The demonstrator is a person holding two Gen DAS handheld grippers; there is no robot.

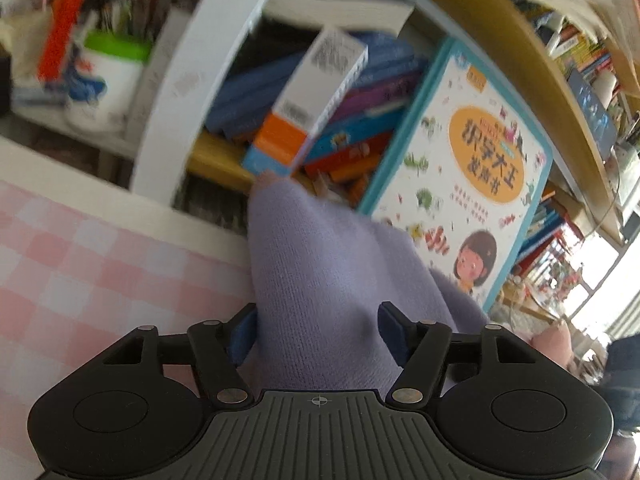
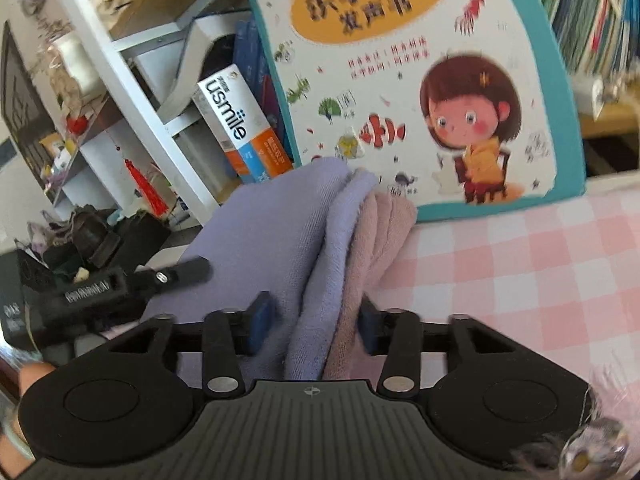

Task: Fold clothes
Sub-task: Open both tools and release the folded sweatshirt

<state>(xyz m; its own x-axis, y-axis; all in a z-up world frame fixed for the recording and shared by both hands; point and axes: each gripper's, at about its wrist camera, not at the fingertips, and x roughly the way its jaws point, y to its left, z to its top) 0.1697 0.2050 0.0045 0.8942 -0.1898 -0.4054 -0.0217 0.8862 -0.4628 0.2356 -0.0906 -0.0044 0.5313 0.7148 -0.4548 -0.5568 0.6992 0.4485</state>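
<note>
Lilac knit garment between jaws of both tilted-down grippers.

readable words on the box and the book

the tall white box on the shelf has the brand "usmile" printed along its side, in dark letters. the big children's book with a teal edge carries large chinese characters on an orange oval; they are blurred in both views, and the small lines under them cannot be read. the black tool at the left edge has small white lettering, too blurred to read.
</note>
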